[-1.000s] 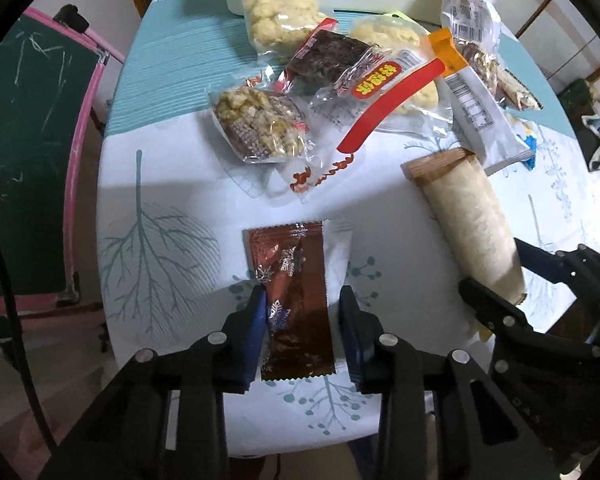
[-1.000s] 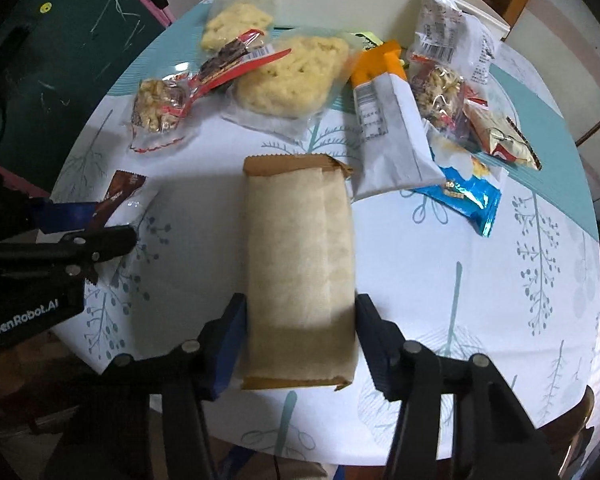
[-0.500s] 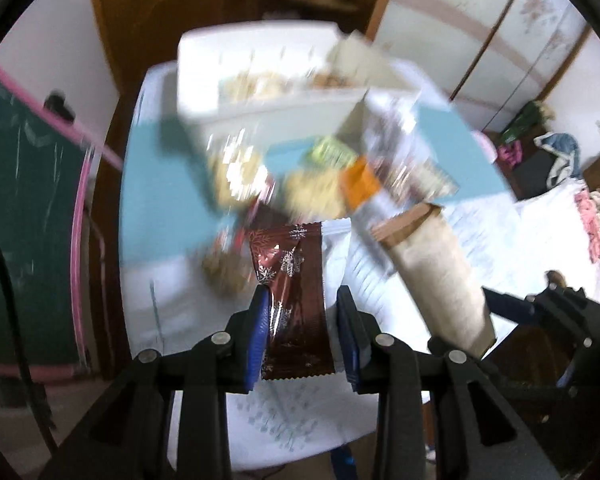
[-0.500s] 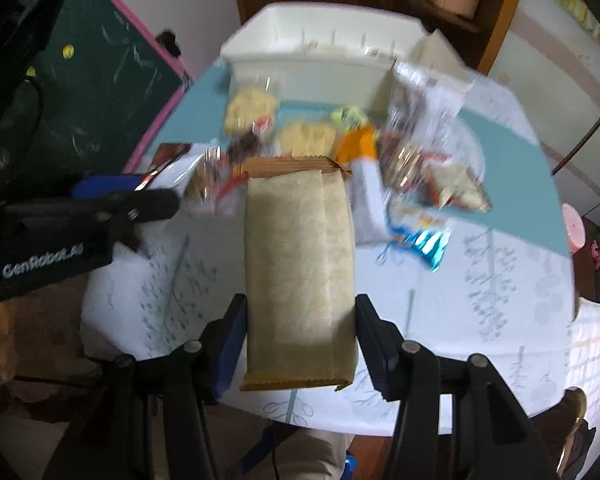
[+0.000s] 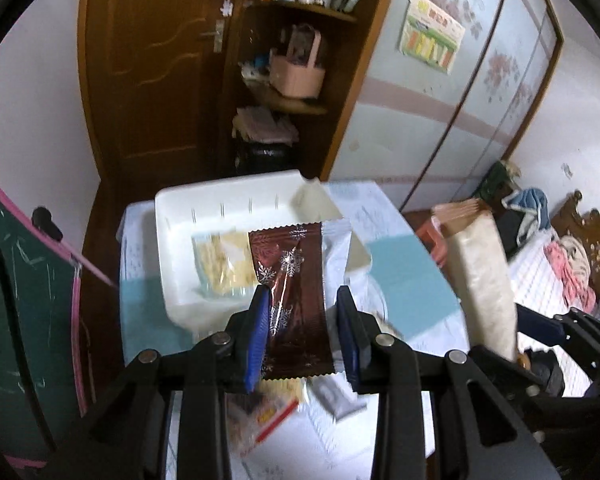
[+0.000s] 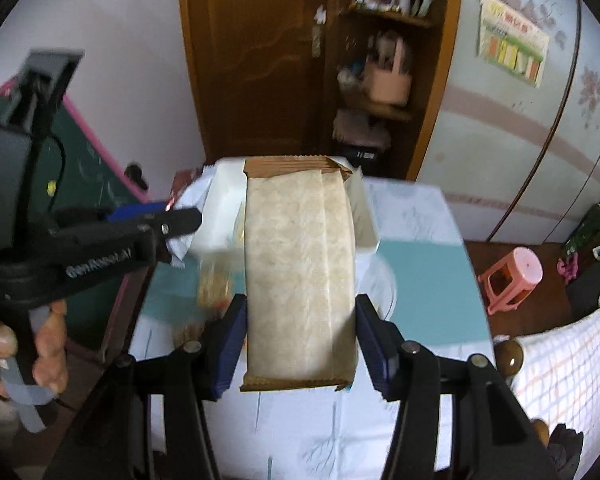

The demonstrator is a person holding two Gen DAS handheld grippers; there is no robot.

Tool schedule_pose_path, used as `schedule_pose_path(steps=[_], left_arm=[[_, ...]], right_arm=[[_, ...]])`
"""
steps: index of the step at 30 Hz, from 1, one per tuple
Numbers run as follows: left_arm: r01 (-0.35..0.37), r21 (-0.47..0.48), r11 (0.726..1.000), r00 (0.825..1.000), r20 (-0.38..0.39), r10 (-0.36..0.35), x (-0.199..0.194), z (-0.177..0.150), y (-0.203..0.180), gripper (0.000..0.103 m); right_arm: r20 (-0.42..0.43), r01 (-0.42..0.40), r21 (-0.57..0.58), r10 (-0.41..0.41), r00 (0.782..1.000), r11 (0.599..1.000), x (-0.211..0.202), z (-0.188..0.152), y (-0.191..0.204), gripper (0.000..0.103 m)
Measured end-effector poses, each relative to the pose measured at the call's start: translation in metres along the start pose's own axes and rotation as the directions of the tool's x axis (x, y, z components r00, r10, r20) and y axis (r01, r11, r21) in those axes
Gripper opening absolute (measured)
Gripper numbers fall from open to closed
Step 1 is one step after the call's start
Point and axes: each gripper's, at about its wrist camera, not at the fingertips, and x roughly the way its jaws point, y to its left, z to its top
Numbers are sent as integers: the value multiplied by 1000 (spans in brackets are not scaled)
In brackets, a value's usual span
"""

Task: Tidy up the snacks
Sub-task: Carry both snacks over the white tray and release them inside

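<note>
My left gripper (image 5: 302, 296) is shut on a brown snack bar with silver snowflakes (image 5: 296, 300) and holds it in the air over the near side of the white bin (image 5: 172, 216). A yellowish snack packet (image 5: 220, 260) lies inside the bin. My right gripper (image 6: 300, 312) is shut on a long beige paper-wrapped pack (image 6: 300, 272), raised in front of the bin (image 6: 366, 216). In the left wrist view that pack (image 5: 480, 276) stands tilted at the right, with the right gripper (image 5: 516, 320) below it. In the right wrist view the left gripper (image 6: 180, 216) sits to the left, held by a hand (image 6: 40, 344).
Blurred loose snack packets (image 5: 268, 416) lie on the table (image 6: 420, 280) under the left gripper. A green chalkboard with a pink frame (image 5: 20, 280) stands to the left. A pink stool (image 6: 512, 276) and a bed (image 5: 540, 280) are to the right, with wooden shelves (image 5: 296, 100) behind.
Both grippers have risen off the table with their packs and tilted up. The views now show the bin and the room instead of the snack pile.
</note>
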Motion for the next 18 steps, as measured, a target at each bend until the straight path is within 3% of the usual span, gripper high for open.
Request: schedule_pose_path(steps=[6,11,16,18], left_arm=[[-64,-44,997,998,19,64,14,43,5,31],[-166,-52,985,986,-2,166,42,78,13,31],[-248,-85,965,969,-40,245,80,99,25,32],[-271,-95,958,962,-54,267,96,104,31,37]], right_arm=[[50,-55,-4,55,997,998,11,58,-24,53],[76,-108,-16,109,991,994,44,104,-40,54],[38,-141,-20,142,989,990,99,139,-50,54],[10,-154,-30,154,988,988,124,148,-53,54]])
